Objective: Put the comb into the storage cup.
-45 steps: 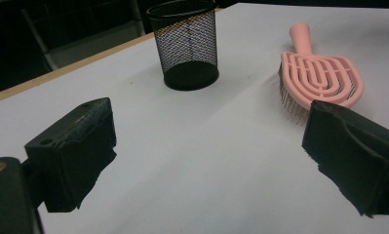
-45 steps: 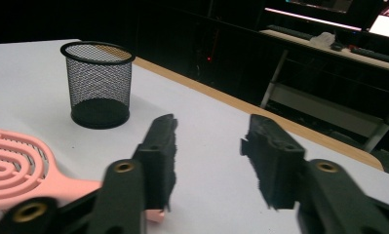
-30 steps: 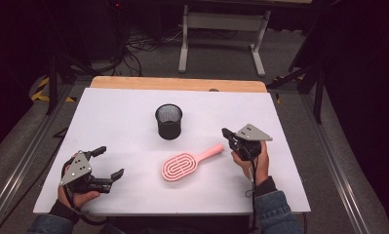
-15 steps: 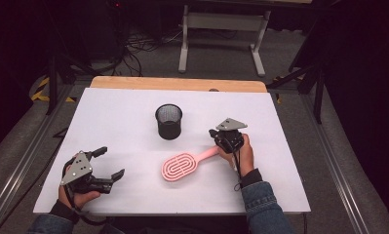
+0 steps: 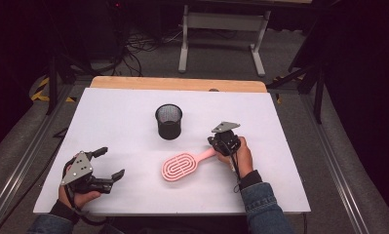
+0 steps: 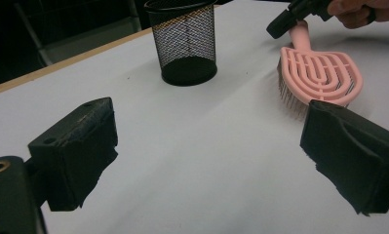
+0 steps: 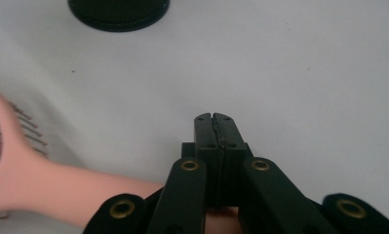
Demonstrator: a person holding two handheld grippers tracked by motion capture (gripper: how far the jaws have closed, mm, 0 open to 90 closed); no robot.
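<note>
1. Pink plastic hairbrush (image 5: 181,166) lies flat on the white bench (image 5: 114,126), its handle directly under the right tongs (image 5: 220,141), its vented head reaching toward the left tongs (image 5: 108,163).
2. Right tongs sit with jaws pressed together above the handle, apparently clasping nothing.
3. Left tongs gape wide and empty, the brush head just beyond one jaw.
4. It looks light, rigid and smooth; the narrow handle seems the best hold, away from the fine bristles.
5. Black mesh cup (image 5: 168,121) stands beyond both tongs.
6. No readable writing anywhere.
</note>
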